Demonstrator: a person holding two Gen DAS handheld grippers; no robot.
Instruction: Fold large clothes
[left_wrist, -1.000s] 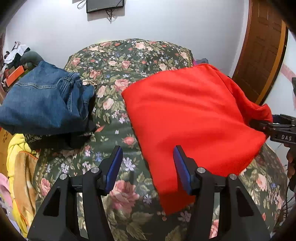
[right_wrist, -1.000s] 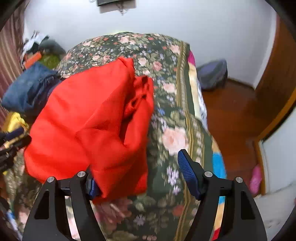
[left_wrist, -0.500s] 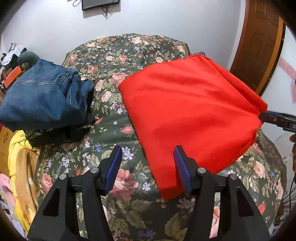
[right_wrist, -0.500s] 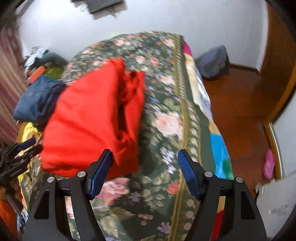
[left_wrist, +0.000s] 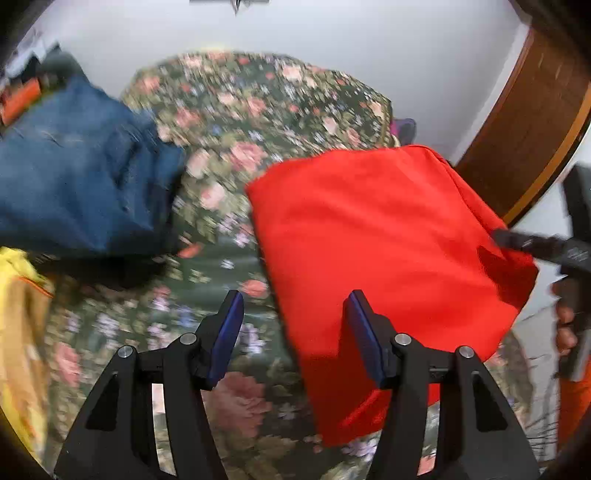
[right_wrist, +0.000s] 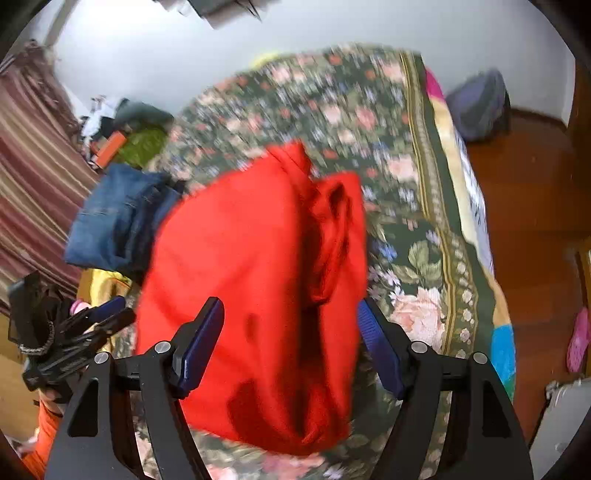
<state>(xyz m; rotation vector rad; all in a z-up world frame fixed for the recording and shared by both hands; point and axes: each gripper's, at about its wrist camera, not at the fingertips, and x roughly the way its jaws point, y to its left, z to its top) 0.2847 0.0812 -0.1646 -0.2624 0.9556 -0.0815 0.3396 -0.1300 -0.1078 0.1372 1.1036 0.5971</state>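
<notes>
A red garment (left_wrist: 369, 240) lies folded on the floral bed cover (left_wrist: 258, 110), its right side bunched into loose folds (right_wrist: 332, 229). My left gripper (left_wrist: 295, 332) hangs open over the garment's near left edge, its right pad above the red cloth and its left pad above the bed cover. My right gripper (right_wrist: 290, 345) is open too, and the garment's near right part lies between and below its blue pads. From the left wrist view the right gripper (left_wrist: 506, 238) shows at the garment's right corner. The left gripper (right_wrist: 123, 310) appears at the left of the right wrist view.
Folded blue jeans (left_wrist: 74, 184) lie left of the red garment, with a yellow garment (left_wrist: 22, 314) at the bed's near left. A wooden door (left_wrist: 535, 129) stands right. Beyond the bed's right edge are bare wooden floor (right_wrist: 535, 221), a grey bag (right_wrist: 480, 99) and a pink slipper (right_wrist: 580, 339).
The red cloth slipped off the right gripper's left pad and settled on the bed. That gripper then swung left over the garment. Both views are blurred by motion now.
</notes>
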